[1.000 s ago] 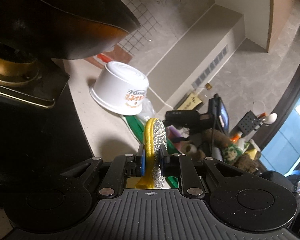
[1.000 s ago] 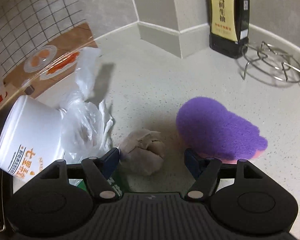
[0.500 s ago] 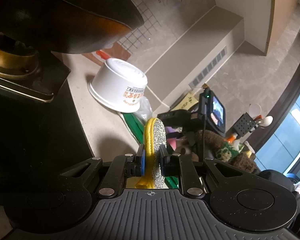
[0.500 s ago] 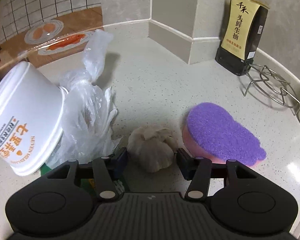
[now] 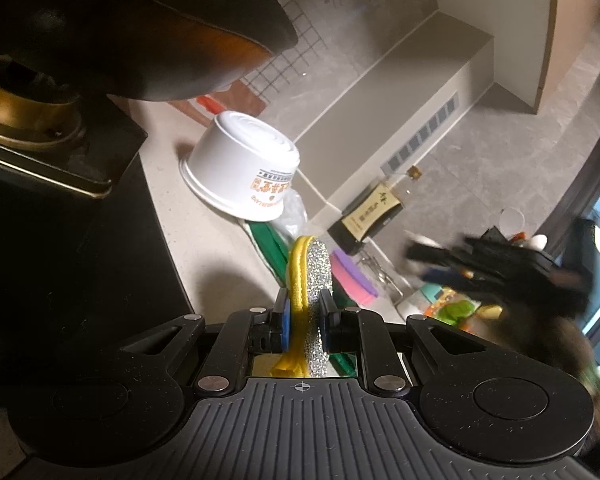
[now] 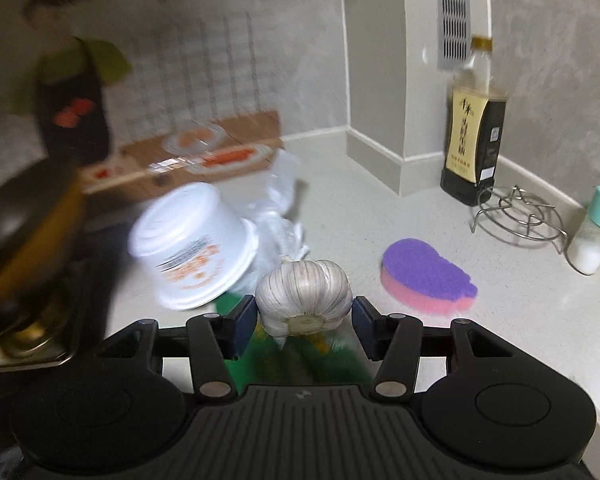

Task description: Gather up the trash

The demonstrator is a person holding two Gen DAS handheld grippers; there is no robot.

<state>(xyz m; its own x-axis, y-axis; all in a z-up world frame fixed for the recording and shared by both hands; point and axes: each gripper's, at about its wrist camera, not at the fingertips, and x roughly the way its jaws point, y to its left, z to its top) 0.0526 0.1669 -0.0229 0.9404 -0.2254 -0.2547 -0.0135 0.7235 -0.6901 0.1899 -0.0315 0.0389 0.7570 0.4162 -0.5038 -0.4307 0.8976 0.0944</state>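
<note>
My left gripper (image 5: 304,316) is shut on a yellow and silver scouring pad (image 5: 310,280), held on edge above the counter. My right gripper (image 6: 304,314) is shut on a garlic bulb (image 6: 303,296) and holds it above the counter. An overturned white paper bowl (image 6: 192,244) lies beside a crumpled clear plastic bag (image 6: 280,216) and a green wrapper (image 5: 270,246); the bowl also shows in the left wrist view (image 5: 246,174). My right gripper appears blurred at the right of the left wrist view.
A purple and pink sponge (image 6: 428,276) lies on the counter. A soy sauce bottle (image 6: 472,132), a wire trivet (image 6: 518,216) and a salt shaker (image 6: 592,232) stand by the wall. A dark wok (image 5: 132,28) sits on the stove at left. A cardboard box (image 6: 204,156) leans at the back.
My right gripper closed on the garlic bulb and lifted it off the counter, pulling back. My left gripper holds the scouring pad as before, shifted slightly.
</note>
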